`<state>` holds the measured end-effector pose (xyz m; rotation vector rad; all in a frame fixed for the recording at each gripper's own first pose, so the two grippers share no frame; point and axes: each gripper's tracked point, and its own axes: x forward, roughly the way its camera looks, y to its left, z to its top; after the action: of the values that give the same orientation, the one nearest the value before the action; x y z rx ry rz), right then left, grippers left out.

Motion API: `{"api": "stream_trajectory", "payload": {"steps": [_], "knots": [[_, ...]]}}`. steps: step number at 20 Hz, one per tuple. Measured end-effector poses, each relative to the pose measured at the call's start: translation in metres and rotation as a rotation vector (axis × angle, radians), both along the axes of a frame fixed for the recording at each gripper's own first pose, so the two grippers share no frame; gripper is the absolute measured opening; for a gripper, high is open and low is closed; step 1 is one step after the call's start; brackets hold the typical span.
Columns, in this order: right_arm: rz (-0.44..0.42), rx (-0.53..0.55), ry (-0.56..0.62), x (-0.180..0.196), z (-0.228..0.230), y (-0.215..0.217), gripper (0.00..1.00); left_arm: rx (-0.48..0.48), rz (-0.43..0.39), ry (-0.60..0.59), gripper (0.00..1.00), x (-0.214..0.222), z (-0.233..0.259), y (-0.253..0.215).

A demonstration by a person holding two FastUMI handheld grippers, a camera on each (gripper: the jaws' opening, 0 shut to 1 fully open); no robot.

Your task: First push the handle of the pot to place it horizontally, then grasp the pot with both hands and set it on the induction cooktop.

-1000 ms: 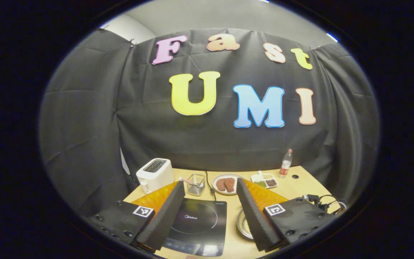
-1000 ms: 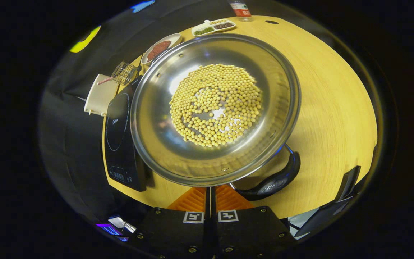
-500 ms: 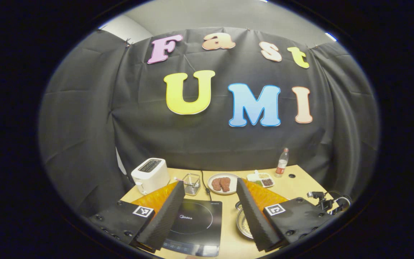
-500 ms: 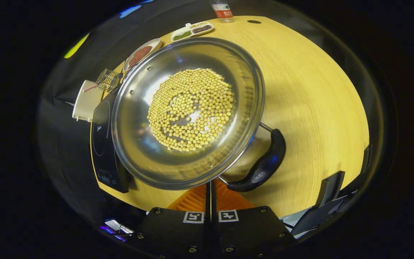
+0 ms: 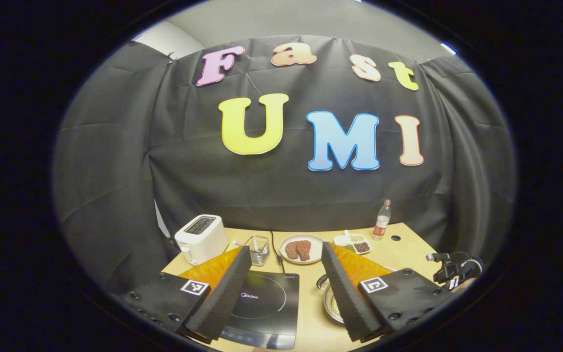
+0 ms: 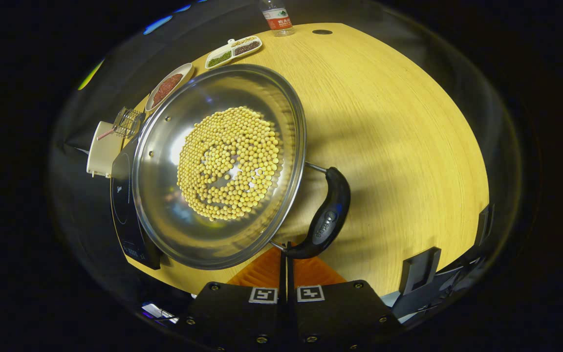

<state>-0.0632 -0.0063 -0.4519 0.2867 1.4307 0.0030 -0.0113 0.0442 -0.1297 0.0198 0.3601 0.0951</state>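
right gripper point(image 6: 286, 254): fingers together, tips at handle point(image 6: 328, 220) | pot point(image 6: 164, 215): beans inside, beside cooktop point(image 6: 122, 205)

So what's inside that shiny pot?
Small yellow beans lie across the bottom of the pot, with bare metal showing through gaps. Whatever lies beneath the beans is covered.

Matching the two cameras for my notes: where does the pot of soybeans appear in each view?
Left gripper view: pot, lower centre, partly behind the right finger, right of the induction cooktop.
Right gripper view: pot, centre-left, large, cooktop at its left edge.
Shared landmark: water bottle.
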Motion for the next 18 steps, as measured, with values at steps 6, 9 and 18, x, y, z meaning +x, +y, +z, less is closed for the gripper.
{"api": "stream_trajectory", "payload": {"steps": [6,9,18], "knots": [[0.006,-0.040,-0.001,0.014,0.000,-0.025,0.00,0.004,-0.022,0.006,1.00,0.009,-0.003,-0.013],[0.008,-0.057,-0.001,0.024,0.000,-0.035,0.00,0.008,-0.030,0.018,1.00,0.013,-0.007,-0.018],[0.094,-0.152,-0.002,0.058,-0.006,-0.064,0.00,0.026,-0.050,0.077,1.00,0.023,-0.027,-0.026]]}}
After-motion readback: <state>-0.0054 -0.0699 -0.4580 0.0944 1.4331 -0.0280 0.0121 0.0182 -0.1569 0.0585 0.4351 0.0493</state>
